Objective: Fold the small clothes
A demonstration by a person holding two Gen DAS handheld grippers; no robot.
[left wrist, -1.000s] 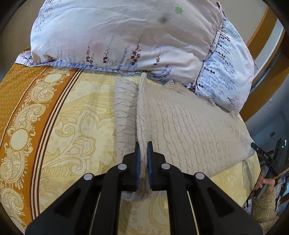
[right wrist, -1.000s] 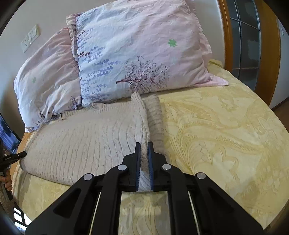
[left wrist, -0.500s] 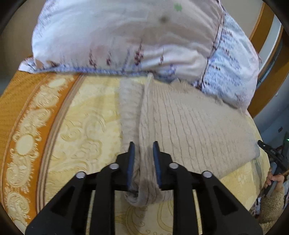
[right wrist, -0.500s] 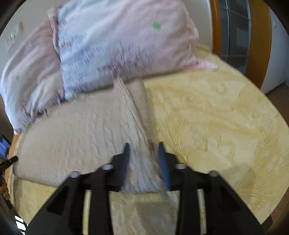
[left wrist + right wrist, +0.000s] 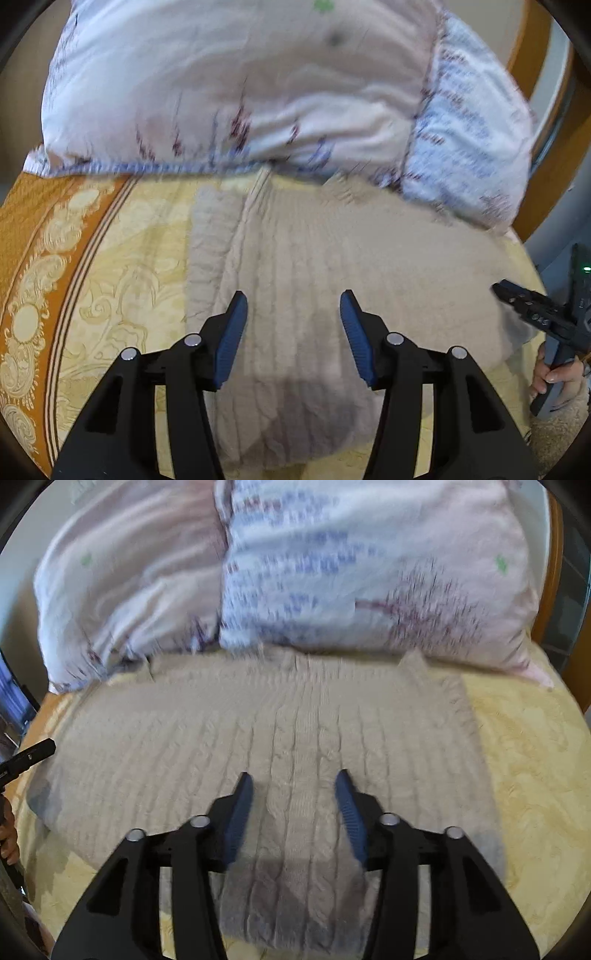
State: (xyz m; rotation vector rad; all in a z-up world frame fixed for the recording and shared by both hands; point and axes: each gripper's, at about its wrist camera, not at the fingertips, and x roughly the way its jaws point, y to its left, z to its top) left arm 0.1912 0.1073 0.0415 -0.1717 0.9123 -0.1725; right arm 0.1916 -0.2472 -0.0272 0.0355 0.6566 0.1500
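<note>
A beige cable-knit sweater [image 5: 332, 258] lies flat on the yellow patterned bedspread [image 5: 122, 280], its far edge against the pillows; it also shows in the right wrist view [image 5: 221, 738]. My left gripper [image 5: 291, 302] is open and empty just above the sweater's left part, next to a folded ridge. My right gripper [image 5: 293, 782] is open and empty above the sweater's near edge, right of its middle. Both views are blurred by motion.
Two floral pillows [image 5: 240, 85] [image 5: 369, 565] lie along the far side of the bed. A wooden headboard frame [image 5: 532, 44] stands at the right. The other gripper and the hand holding it [image 5: 546, 325] show at the bed's right edge. An orange border [image 5: 37, 236] runs along the bedspread's left.
Both grippers were shut on pinched folds of the sweater; they have opened and let go. The raised folds have dropped and the sweater lies flatter. Both cameras have moved over the sweater.
</note>
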